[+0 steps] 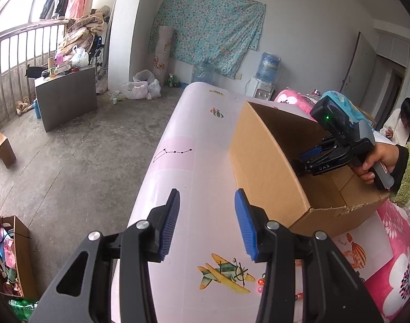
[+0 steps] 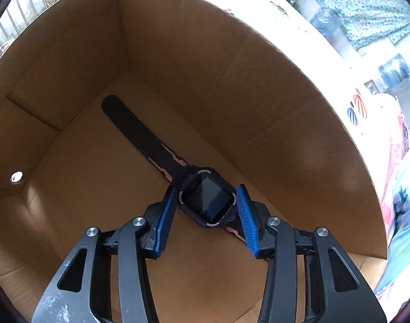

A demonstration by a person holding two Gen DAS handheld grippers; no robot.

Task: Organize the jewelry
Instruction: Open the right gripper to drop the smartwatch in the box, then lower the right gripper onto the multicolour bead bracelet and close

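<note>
— What is the right gripper [image 2: 206, 210] doing?
— Its blue fingers [image 2: 244, 220] are apart, one on each side of the watch [image 2: 207, 202], which lies flat on the floor of the cardboard box [image 2: 285, 107].
— And the left gripper [image 1: 206, 223]?
— Wide apart, holding nothing, over the pink table [image 1: 194, 167] beside the box.

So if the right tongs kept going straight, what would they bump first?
Probably the watch: the right tongs sit either side of its face, low in the cardboard box. Past it is the box floor.
</note>
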